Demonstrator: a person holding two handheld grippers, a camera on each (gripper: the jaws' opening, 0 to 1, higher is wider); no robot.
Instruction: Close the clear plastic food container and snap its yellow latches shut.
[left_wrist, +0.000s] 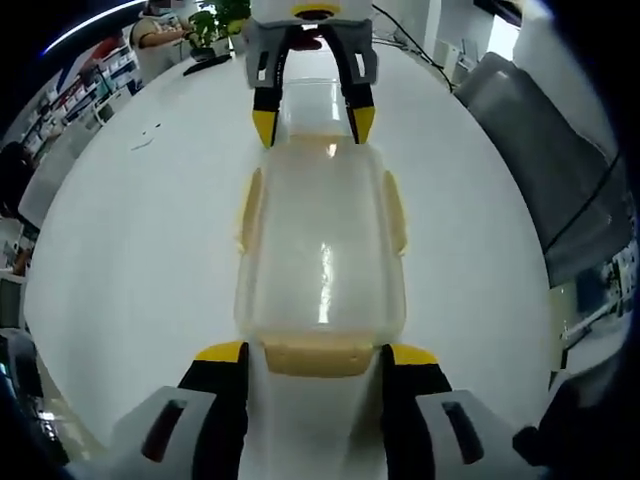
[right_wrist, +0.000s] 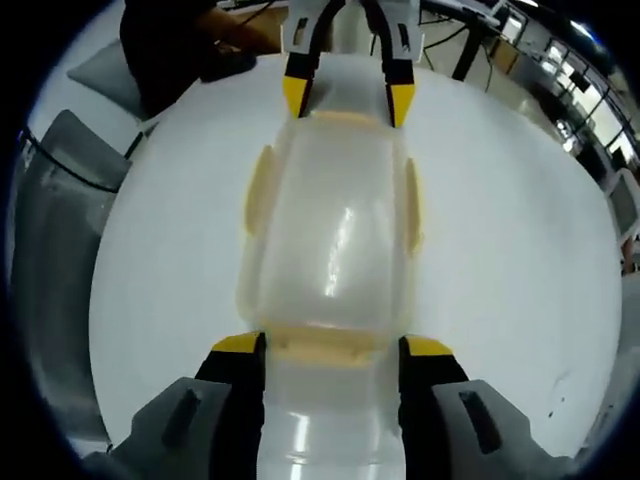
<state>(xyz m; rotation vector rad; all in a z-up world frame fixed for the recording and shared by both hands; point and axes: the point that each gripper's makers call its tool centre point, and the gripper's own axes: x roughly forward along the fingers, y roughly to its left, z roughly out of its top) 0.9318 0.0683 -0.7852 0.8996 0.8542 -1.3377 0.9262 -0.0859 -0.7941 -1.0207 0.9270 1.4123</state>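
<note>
- Left gripper view: the clear plastic food container (left_wrist: 322, 255) is seen lying lengthwise on the white desk (left_wrist: 140, 260), lid on — yellow latches (left_wrist: 317, 357) are set at its ends and sides.
- The left gripper (left_wrist: 316, 352) is held with jaws apart at the near end latch.
- The right gripper (left_wrist: 312, 125) is spread at the far end — jaws apart.
- Right gripper view: the same container (right_wrist: 330, 225) is flanked likewise.

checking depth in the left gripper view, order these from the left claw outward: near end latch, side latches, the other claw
1. Near end latch, between the left claw's tips.
2. Side latches, midway along the container; the pair are level.
3. Right claw, at the far end.
</note>
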